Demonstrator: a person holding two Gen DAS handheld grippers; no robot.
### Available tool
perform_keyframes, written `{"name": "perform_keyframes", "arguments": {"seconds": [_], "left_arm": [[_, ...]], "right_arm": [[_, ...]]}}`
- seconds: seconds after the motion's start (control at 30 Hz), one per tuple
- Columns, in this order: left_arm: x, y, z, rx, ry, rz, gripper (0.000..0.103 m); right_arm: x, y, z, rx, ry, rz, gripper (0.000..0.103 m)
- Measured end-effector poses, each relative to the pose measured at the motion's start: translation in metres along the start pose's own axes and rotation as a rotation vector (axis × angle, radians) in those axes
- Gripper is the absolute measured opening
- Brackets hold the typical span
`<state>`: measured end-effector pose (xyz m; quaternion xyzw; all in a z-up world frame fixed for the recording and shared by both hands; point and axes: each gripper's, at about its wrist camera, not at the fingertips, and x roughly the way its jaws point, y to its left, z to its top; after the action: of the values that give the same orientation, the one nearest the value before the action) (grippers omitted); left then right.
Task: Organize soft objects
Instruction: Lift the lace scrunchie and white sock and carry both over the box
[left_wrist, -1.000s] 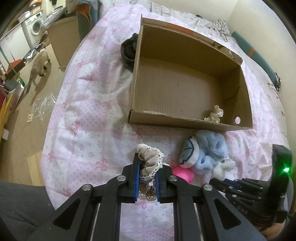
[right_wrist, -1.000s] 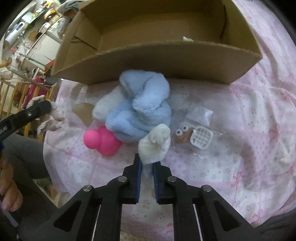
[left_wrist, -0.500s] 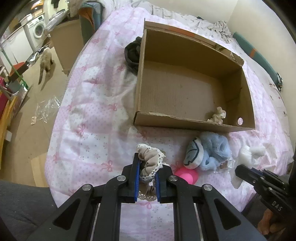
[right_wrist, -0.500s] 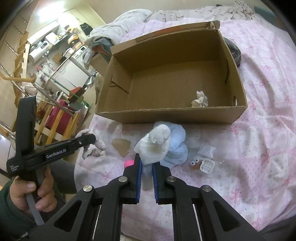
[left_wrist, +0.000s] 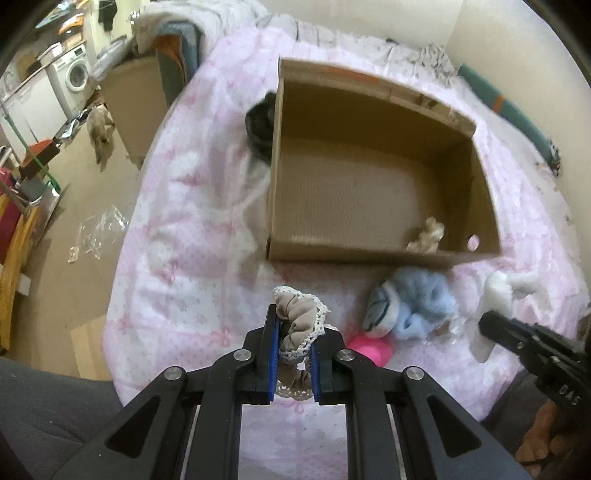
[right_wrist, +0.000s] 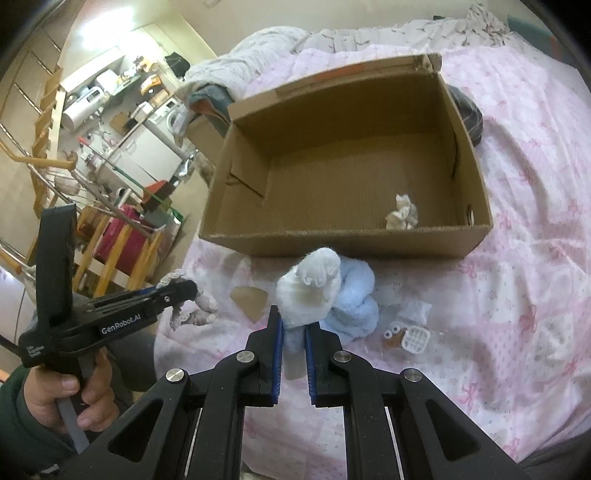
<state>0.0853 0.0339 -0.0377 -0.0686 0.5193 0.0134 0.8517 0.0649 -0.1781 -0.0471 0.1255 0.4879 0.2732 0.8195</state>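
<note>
Left gripper (left_wrist: 292, 345) pinching scrunchie (left_wrist: 300, 321), held over bed (left_wrist: 177, 221) short of box (left_wrist: 373, 254). Right gripper (right_wrist: 293, 338) clamped on white paw (right_wrist: 312, 291) of plush (right_wrist: 351, 295). I'd lift both clear of near wall, release over bare floor beside cream scrunchie (right_wrist: 402, 213).

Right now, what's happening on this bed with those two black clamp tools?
A person is sorting soft things into a cardboard box on the pink bedspread. The left gripper is shut on a beige lace-trimmed scrunchie. The right gripper is shut on a white plush toy. One small cream fabric piece lies in the box; a blue plush waits outside it.
</note>
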Motion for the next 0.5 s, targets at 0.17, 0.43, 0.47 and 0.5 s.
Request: {"name": "perform_keyframes", "arguments": {"seconds": [0.17, 0.43, 0.47, 0.5], "left_arm": [[-0.023, -0.007, 0.021, 0.028, -0.088, 0.003, 0.012], [-0.035, -0.021, 0.066, 0.079, -0.173, 0.014, 0.012], [-0.033, -0.022, 0.072, 0.083, -0.178, 0.017, 0.012], [-0.03, -0.024, 0.078, 0.087, -0.184, 0.019, 0.012]], "right_arm": [[-0.013, -0.002, 0.013, 0.002, -0.048, 0.029, 0.013], [-0.025, -0.01, 0.051, -0.028, -0.136, 0.002, 0.013], [-0.026, -0.012, 0.056, -0.029, -0.144, -0.006, 0.013], [-0.025, -0.016, 0.061, -0.031, -0.152, -0.014, 0.013]]}}
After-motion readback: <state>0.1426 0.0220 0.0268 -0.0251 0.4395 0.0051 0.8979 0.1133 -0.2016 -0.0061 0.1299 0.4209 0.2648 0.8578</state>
